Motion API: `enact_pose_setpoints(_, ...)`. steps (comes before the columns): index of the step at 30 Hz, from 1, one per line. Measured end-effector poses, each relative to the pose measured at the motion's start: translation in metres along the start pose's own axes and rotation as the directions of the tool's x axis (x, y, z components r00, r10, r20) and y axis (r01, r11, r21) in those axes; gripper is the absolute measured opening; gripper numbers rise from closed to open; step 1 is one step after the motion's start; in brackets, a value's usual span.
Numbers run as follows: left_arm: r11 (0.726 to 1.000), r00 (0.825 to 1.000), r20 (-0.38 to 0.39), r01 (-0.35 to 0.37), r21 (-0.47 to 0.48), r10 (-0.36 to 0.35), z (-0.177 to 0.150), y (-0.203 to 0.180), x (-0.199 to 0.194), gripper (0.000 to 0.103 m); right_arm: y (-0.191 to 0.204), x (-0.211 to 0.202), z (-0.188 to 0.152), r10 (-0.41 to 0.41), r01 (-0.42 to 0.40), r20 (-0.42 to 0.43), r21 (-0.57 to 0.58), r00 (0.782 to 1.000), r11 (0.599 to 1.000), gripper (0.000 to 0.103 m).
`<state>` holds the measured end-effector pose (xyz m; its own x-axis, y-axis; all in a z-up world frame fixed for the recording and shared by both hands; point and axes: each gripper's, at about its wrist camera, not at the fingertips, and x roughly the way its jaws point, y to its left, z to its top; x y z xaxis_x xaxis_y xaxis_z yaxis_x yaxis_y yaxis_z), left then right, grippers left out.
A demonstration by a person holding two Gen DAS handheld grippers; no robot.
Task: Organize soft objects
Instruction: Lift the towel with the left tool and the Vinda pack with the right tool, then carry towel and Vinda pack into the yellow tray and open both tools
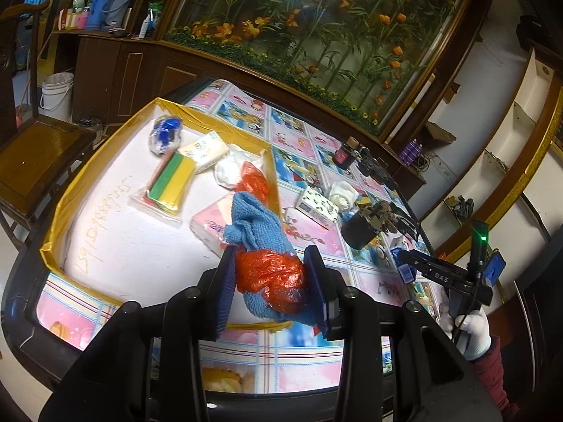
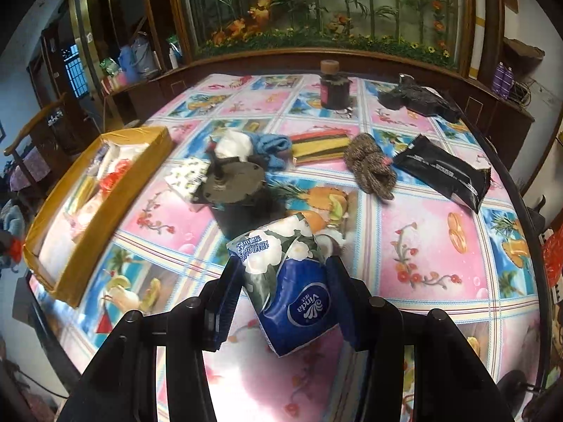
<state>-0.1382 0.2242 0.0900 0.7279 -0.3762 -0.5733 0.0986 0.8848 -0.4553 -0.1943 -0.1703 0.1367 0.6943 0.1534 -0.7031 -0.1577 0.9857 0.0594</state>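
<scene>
Table (image 2: 422, 246) under a glossy pink-and-blue fruit-print cover. Gold-edged shallow box (image 2: 70, 246) along its left edge. Far edge: dark jar (image 2: 334, 88), black crumpled bag (image 2: 418, 100). Mid-table: striped cloth stack (image 2: 320, 147), blue cloth (image 2: 272, 147), brown knit bundle (image 2: 371, 165), black packet (image 2: 443, 172), patterned tissue pack (image 2: 186, 176), black pot (image 2: 239, 207).

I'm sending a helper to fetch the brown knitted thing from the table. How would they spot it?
On the picture-print tablecloth, look past the dark pot, right of the striped cloth. The brown knit bundle lies beside a black packet; it alone is speckled, woolly and knotted.
</scene>
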Motion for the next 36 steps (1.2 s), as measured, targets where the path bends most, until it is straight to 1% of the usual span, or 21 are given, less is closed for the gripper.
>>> enact_pose_setpoints(6,0.999,0.999,0.019,-0.027,-0.031,0.027,0.005,0.018,-0.006,0.036,0.028,-0.017,0.004,0.062,-0.061,0.029,-0.036,0.998,0.998,0.048)
enact_pose_setpoints(16,0.994,0.994,0.036,-0.099,-0.053,0.101,0.019,0.052,-0.007,0.036,0.079,-0.02,0.023,0.184,-0.181,0.033,-0.091,0.982,0.979,0.048)
enact_pose_setpoints(23,0.989,0.989,0.051,-0.136,-0.051,0.138,0.029,0.07,-0.009,0.036,0.116,-0.009,0.035,0.252,-0.249,0.01,-0.131,0.968,0.96,0.048)
enact_pose_setpoints(30,0.989,0.988,0.061,-0.139,-0.051,0.142,0.031,0.081,-0.013,0.036,0.155,0.007,0.043,0.317,-0.317,-0.029,-0.156,0.948,0.935,0.048)
enact_pose_setpoints(36,0.989,0.989,0.057,-0.136,-0.061,0.14,0.031,0.09,-0.014,0.036,0.184,0.029,0.049,0.349,-0.353,-0.059,-0.175,0.935,0.919,0.048)
